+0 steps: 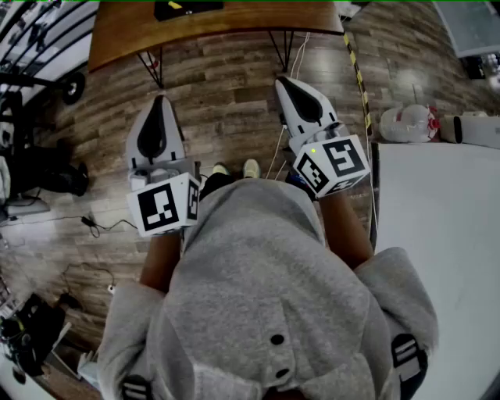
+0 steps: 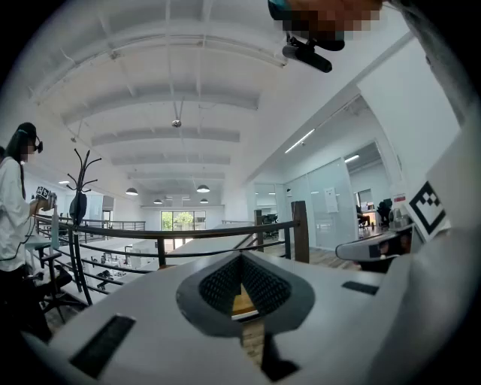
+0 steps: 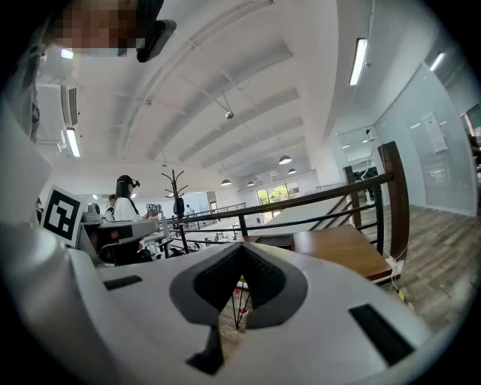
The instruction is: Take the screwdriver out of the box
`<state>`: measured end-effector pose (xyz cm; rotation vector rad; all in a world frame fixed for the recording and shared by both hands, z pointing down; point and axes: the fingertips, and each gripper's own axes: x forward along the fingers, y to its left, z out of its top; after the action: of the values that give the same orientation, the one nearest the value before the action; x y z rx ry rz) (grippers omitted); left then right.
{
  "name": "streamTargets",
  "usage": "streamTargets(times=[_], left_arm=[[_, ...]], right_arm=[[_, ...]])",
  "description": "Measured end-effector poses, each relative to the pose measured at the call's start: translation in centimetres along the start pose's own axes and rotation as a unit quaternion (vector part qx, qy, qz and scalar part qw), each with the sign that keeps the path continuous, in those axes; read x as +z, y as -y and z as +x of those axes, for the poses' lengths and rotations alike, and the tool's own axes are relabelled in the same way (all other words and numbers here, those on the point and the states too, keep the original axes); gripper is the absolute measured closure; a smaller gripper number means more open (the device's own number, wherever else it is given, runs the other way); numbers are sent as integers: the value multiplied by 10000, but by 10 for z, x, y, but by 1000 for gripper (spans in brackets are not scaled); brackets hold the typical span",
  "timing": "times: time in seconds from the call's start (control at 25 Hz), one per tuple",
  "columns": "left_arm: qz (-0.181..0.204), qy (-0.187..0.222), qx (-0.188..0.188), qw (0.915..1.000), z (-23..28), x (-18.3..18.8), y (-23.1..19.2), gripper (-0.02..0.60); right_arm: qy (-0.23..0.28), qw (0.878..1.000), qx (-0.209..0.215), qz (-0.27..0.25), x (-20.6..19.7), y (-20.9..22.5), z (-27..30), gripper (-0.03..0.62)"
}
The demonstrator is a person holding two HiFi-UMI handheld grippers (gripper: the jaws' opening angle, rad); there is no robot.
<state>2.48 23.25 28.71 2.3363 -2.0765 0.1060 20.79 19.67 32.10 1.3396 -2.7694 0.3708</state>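
Note:
No screwdriver shows in any view. A dark flat object (image 1: pixel 187 9) lies on the wooden table (image 1: pixel 234 27) at the far edge of the head view; I cannot tell whether it is the box. My left gripper (image 1: pixel 160 98) is held level over the wood floor, its jaws together with nothing between them. My right gripper (image 1: pixel 283 80) is held beside it, a little further forward, and is also shut and empty. In the left gripper view the left gripper (image 2: pixel 241 259) points at a railing (image 2: pixel 188 233). In the right gripper view the right gripper (image 3: pixel 242 252) points towards the wooden table (image 3: pixel 338 252).
A white table (image 1: pixel 445 234) stands at my right, with white plastic containers (image 1: pixel 406 123) on the floor beyond it. Cables (image 1: pixel 94 226) trail over the floor at left. A person (image 2: pixel 15 218) and a coat stand (image 2: pixel 79 203) are off to the left.

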Motion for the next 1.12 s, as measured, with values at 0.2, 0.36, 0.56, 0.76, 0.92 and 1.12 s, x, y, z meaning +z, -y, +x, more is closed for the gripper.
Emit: streamTargets(times=[0.2, 0.36, 0.56, 0.76, 0.92, 1.12], left_arm=[[-6, 21, -14, 10000, 1, 1, 4, 568], [-65, 7, 16, 10000, -2, 3, 8, 568], [-2, 48, 78, 10000, -9, 3, 11, 568], [18, 96, 33, 9999, -20, 10, 22, 568], [71, 176, -26, 9998, -27, 16, 31, 568], [98, 202, -14, 9997, -36, 18, 37, 568]], right_arm=[[16, 9999, 44, -164, 0, -2, -3, 579], [153, 9993, 284, -199, 7, -9, -6, 579], [78, 9986, 395, -332, 1, -14, -10, 579], [186, 9982, 516, -230, 6, -17, -22, 579], [263, 9975, 596, -261, 7, -21, -30, 579], [238, 9968, 698, -302, 3, -28, -39, 579]])
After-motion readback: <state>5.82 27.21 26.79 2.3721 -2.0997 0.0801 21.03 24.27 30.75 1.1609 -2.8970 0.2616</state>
